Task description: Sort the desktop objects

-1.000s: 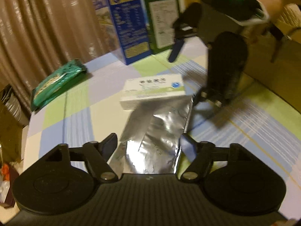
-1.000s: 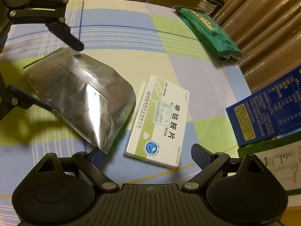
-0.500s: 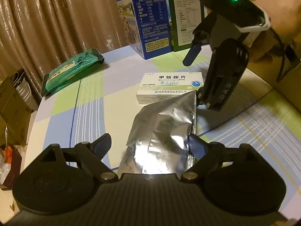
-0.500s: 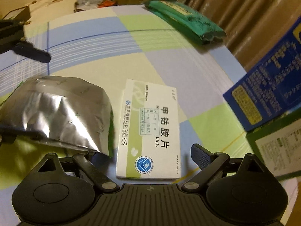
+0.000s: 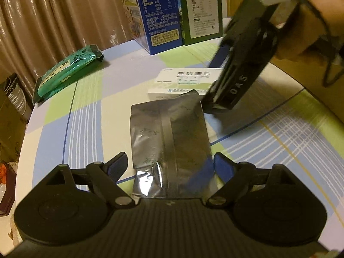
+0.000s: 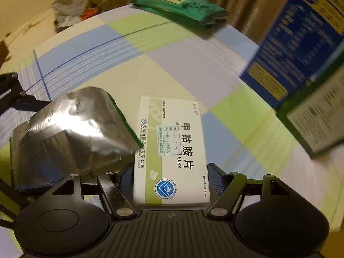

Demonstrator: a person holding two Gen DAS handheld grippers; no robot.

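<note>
A silver foil pouch [image 5: 169,133] lies flat on the checked tablecloth [image 5: 86,118], its near end between the fingers of my left gripper [image 5: 171,164]. The jaws are closing; a thin gap still shows at the left pad. Behind the pouch lies a white medicine box [image 5: 185,79]. My right gripper [image 6: 171,172] straddles the near end of that box [image 6: 172,142]. Its jaws are closing and both pads lie against the long sides. One pouch [image 6: 71,133] corner curls up over the box's left edge.
A green packet [image 5: 66,73] lies at the far left of the table, near the curtain. A tall blue carton [image 5: 154,15] and a green carton [image 5: 200,8] stand at the back. A hand [image 5: 301,32] holds the right gripper. Boxes and clutter sit beyond the left table edge.
The right gripper rolled until the box stood straight between its fingers, then its jaws narrowed onto it. The left jaws widened a little around the pouch, which now lies flatter.
</note>
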